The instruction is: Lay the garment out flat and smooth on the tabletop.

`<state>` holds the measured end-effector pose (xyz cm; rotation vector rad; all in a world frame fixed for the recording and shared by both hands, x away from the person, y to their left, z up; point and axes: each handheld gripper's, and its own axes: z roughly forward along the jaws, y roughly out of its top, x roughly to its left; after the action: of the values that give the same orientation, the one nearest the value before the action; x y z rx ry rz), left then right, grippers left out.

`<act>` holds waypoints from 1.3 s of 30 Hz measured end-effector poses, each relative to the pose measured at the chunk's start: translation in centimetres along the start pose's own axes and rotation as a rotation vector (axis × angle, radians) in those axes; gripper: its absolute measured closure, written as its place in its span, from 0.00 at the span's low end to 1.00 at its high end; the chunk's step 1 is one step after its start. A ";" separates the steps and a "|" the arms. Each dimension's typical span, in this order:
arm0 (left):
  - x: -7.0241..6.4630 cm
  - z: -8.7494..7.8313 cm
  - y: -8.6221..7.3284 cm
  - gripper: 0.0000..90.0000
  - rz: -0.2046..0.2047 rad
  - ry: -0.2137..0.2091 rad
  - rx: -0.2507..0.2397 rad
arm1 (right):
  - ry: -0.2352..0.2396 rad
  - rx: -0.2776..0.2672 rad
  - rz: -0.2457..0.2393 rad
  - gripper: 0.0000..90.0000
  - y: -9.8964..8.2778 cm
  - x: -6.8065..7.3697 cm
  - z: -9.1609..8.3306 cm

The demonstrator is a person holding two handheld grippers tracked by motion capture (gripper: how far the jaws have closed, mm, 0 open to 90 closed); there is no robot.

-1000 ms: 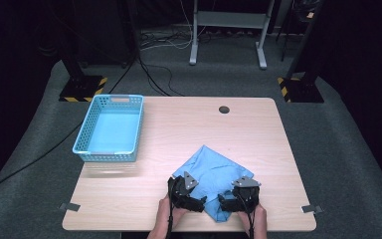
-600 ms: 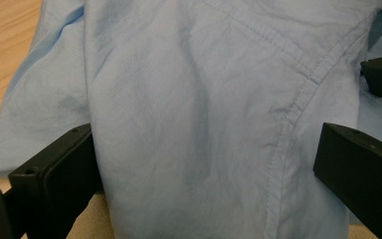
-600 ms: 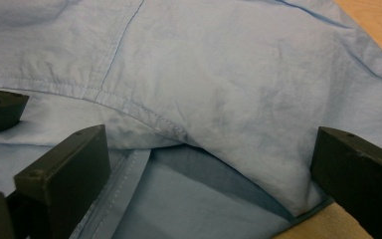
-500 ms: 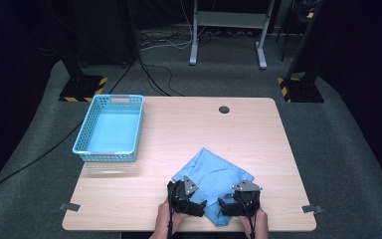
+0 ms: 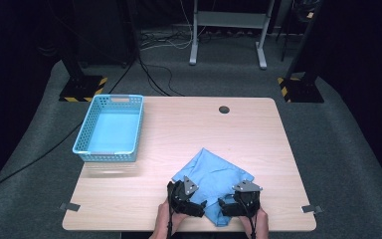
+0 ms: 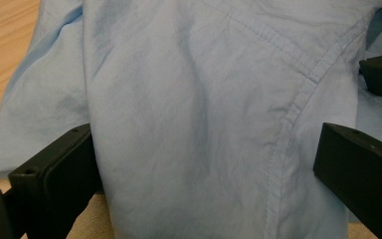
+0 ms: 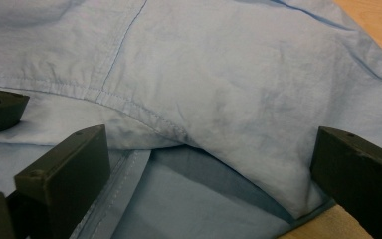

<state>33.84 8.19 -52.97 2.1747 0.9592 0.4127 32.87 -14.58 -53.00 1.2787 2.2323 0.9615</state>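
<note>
The black fingers [image 6: 54, 169] of the left gripper [image 5: 199, 205] stand spread wide, a fold of the crumpled light-blue cotton garment [image 5: 213, 175] lying between them, unpinched. The right gripper [image 5: 225, 205] has its jaws parted too, straddling a stitched hem. Both grippers face each other at the cloth's near edge. The garment lies on the pale wooden table [image 5: 194, 129], well apart from the light-blue plastic basket [image 5: 110, 130].
</note>
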 end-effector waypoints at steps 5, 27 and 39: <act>1.0 -0.2 0.0 0.02 -0.010 -0.039 -0.013 | 0.000 0.000 0.000 0.02 0.0 0.0 0.0; 9.6 0.5 0.8 0.01 -0.166 0.149 -0.002 | 0.000 0.000 0.002 0.02 0.0 0.0 0.0; 9.7 0.6 0.5 0.02 -0.147 0.123 -0.003 | -0.008 -0.001 0.006 0.02 0.0 0.1 0.0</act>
<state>40.96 14.84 -52.95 2.0785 1.1769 0.4815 32.75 -14.49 -53.00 1.2874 2.2228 0.9579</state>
